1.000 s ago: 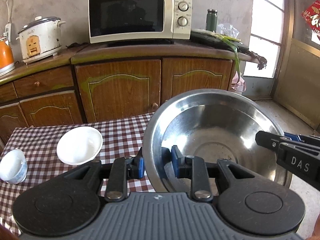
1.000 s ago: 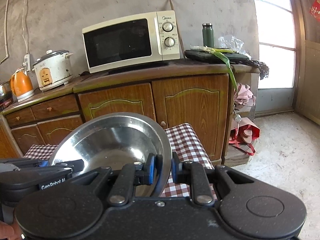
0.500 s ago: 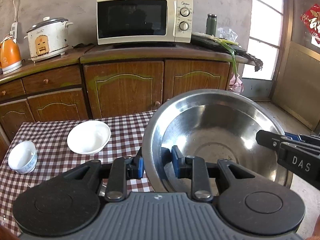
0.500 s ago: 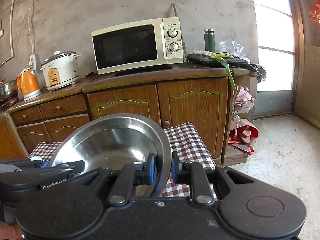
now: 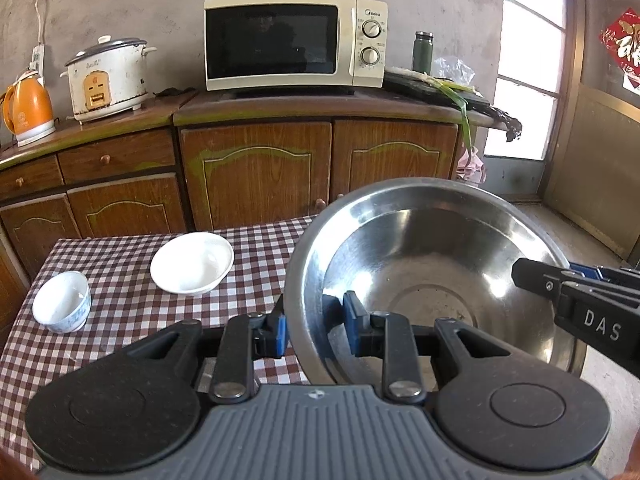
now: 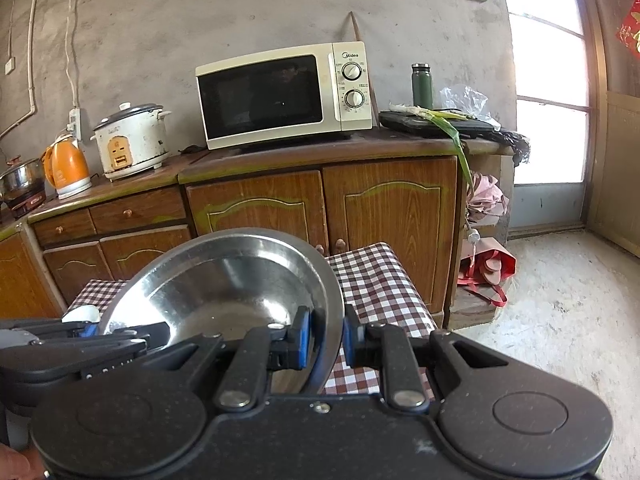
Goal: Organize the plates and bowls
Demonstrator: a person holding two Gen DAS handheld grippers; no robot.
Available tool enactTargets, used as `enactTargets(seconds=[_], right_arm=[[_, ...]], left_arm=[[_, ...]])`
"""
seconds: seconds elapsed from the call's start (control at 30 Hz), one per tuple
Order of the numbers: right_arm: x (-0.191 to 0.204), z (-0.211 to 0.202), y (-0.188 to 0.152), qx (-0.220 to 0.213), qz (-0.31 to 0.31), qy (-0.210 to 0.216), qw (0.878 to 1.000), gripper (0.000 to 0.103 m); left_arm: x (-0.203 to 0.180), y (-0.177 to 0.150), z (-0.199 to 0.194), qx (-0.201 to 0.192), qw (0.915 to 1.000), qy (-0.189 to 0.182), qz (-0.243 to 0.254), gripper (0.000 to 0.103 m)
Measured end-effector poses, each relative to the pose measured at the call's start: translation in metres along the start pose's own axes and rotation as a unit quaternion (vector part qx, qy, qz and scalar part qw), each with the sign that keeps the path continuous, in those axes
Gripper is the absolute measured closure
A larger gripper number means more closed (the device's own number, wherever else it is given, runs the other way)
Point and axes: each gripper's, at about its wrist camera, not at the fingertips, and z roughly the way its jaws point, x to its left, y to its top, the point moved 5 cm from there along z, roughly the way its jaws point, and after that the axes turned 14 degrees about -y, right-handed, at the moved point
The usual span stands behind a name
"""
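A large steel bowl [image 5: 436, 280] hangs tilted over the right end of the checked table [image 5: 120, 280], gripped from both sides. My left gripper [image 5: 316, 328] is shut on its near-left rim. My right gripper [image 5: 536, 276] is shut on the opposite rim. In the right wrist view the same steel bowl [image 6: 224, 288] fills the lower left, with the right gripper [image 6: 324, 338] clamped over its edge and the left gripper [image 6: 120, 336] beyond it. A shallow white bowl [image 5: 192, 268] and a small blue-patterned white bowl [image 5: 62, 307] sit on the cloth.
Wooden cabinets [image 5: 256, 172] stand just behind the table, carrying a microwave [image 5: 292, 48], a rice cooker [image 5: 108, 76] and an orange kettle [image 5: 28, 108]. Bare concrete floor [image 6: 560, 320] lies to the right, with a red bag [image 6: 488, 276] beside the cabinet end.
Both grippers have carried the steel bowl together, back from the cabinets and slightly up. The two white bowls have shifted rightwards in the left wrist view. Neither grip has changed.
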Motion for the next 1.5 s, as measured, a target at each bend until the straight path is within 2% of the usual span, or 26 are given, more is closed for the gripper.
enactTargets(seconds=[0.8, 1.5], right_arm=[[-0.004, -0.030, -0.055, 0.027, 0.002, -0.005, 1.000, 0.081], [0.026, -0.034, -0.096, 0.053, -0.009, 0.015, 0.998, 0.081]], left_arm=[[-0.006, -0.050, -0.015, 0.026, 0.9996, -0.002, -0.012, 0.074], [0.018, -0.082, -0.027, 0.036, 0.9989, 0.020, -0.021, 0.074]])
